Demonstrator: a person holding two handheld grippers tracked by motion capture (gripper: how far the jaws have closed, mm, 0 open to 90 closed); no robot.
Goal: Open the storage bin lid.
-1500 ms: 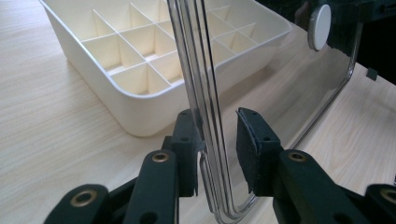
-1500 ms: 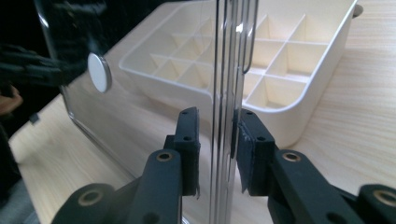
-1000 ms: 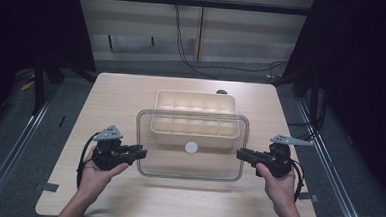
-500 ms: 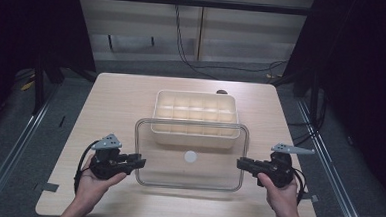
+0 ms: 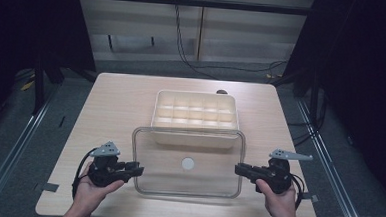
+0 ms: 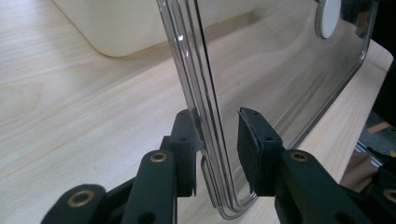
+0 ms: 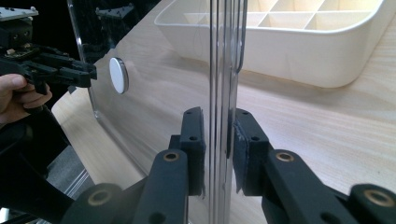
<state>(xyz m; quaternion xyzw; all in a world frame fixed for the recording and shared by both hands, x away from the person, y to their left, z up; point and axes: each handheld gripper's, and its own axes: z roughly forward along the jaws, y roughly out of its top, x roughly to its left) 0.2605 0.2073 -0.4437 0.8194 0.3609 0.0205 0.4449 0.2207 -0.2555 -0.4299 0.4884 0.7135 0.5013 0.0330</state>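
Observation:
A clear rectangular lid with a white round knob is held level over the near half of the table. My left gripper is shut on the lid's left edge and my right gripper on its right edge. In the left gripper view the jaws straddle the lid's ribbed rim. The right gripper view shows its jaws clamped on the rim, with the knob and the other gripper beyond. A cream compartment tray sits uncovered behind the lid.
The wooden table has bare surface left and right of the tray. A small dark object lies at the tray's far right corner. Metal rails run along the floor on both sides, and cables hang behind the table.
Both hands have drawn back toward the near edge, carrying the lid with them. The lid has come off the tray, which now lies mostly uncovered.

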